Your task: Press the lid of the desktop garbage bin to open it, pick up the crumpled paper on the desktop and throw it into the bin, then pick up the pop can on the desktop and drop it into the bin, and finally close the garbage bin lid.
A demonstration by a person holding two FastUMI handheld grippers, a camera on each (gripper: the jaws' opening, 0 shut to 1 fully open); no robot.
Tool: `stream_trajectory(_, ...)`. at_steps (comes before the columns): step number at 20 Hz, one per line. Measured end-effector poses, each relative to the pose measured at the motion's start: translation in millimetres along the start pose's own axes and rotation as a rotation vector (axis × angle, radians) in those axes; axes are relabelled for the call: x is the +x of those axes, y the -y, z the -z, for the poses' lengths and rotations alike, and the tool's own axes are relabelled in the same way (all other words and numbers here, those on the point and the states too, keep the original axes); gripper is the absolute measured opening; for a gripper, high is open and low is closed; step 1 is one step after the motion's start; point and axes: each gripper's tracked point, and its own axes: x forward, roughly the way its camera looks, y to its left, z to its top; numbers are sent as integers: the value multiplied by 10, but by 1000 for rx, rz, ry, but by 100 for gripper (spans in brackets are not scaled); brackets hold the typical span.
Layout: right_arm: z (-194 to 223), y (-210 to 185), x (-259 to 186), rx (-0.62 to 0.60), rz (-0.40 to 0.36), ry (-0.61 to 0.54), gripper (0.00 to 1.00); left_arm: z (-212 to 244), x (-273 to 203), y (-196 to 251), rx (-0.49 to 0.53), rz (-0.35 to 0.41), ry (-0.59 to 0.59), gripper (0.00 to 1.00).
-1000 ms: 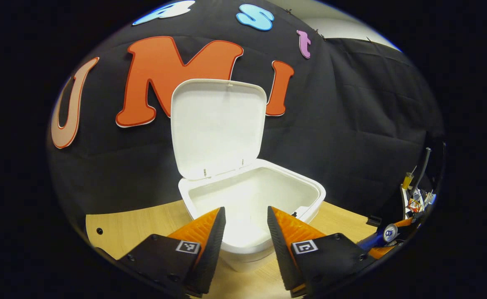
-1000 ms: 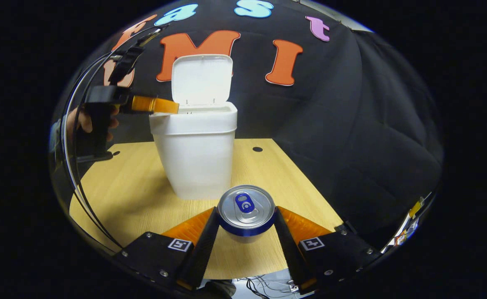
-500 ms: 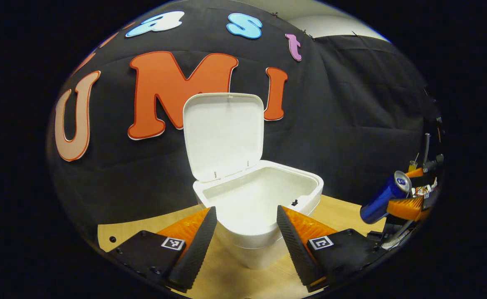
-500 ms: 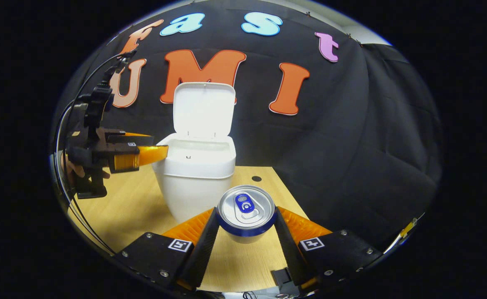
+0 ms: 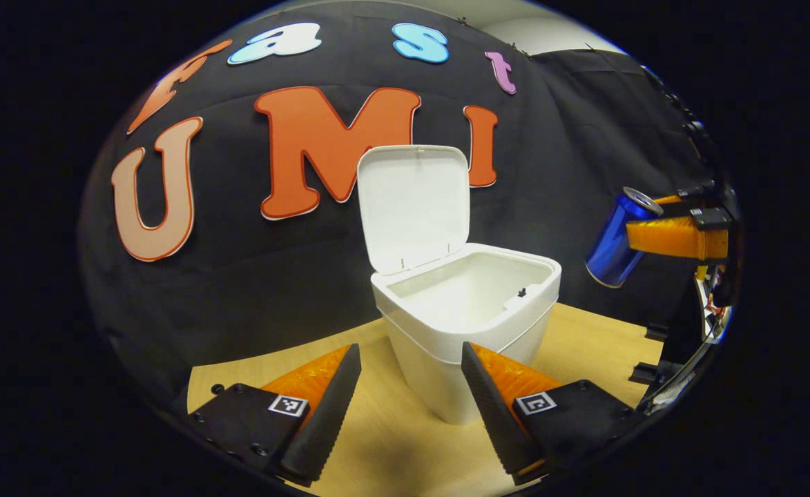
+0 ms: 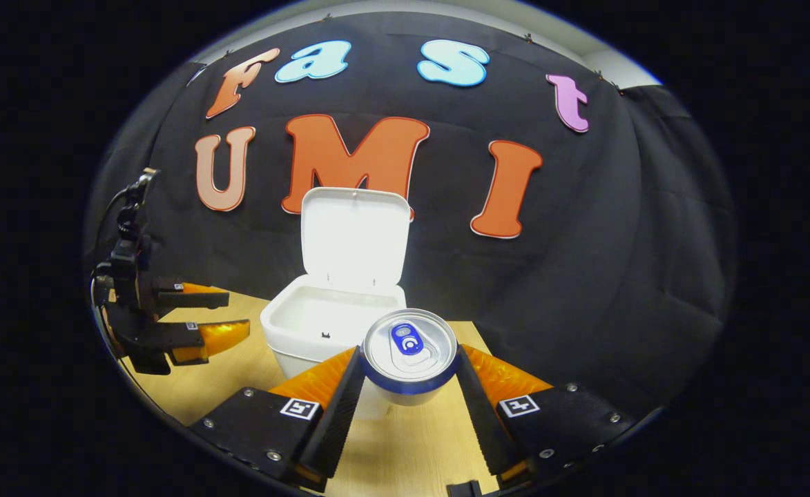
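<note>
- The right gripper (image 6: 410,386) has both fingers pressed against the sides of the can (image 6: 410,353), which sits upright between them with its silver top and blue tab facing the camera.
- Seen from the left gripper view, that same can (image 5: 614,238) is blue, tilted, and held up in the air well to the right of the left fingers, clear of the table (image 5: 405,442).
- The left gripper (image 5: 410,407) has its fingers spread wide with nothing between them; in the right gripper view it (image 6: 228,314) hangs off to the left of the bin, apart from it.
- Just past the left fingertips, and partly framed between them, stands the white bin (image 5: 467,324) on the wooden table.
- In the right gripper view the bin (image 6: 329,331) sits right behind the can, a little left of it and lower.
- The lid (image 5: 415,203) stands upright at the back of the bin, hinged open.
- I cannot make out any paper inside the bin; the interior looks plain white.
</note>
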Motion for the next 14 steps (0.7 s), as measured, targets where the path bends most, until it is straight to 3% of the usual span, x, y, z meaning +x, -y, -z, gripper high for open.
stream_trajectory(3, -170, -138, 185, -9, -46, 36, 80, 189, -169, -225, 16, -69, -40, 97)
stream_trajectory(7, -326, -353, 389, -23, -99, 72, 80, 309, -371, -451, -36, -146, -55, 97)
stream_trajectory(8, -345, -400, 442, -27, -109, 76, 80, 335, -409, -495, -43, -163, -57, 87)
stream_trajectory(9, -351, -440, 490, -31, -120, 76, 80, 371, -465, -546, -52, -183, -62, 87)
stream_trajectory(10, -357, -476, 535, -39, -129, 80, 80, 385, -514, -585, -61, -198, -62, 97)
stream_trajectory(14, -279, -564, 731, -81, -150, 59, 80, 445, -700, -765, -83, -276, -71, 97)
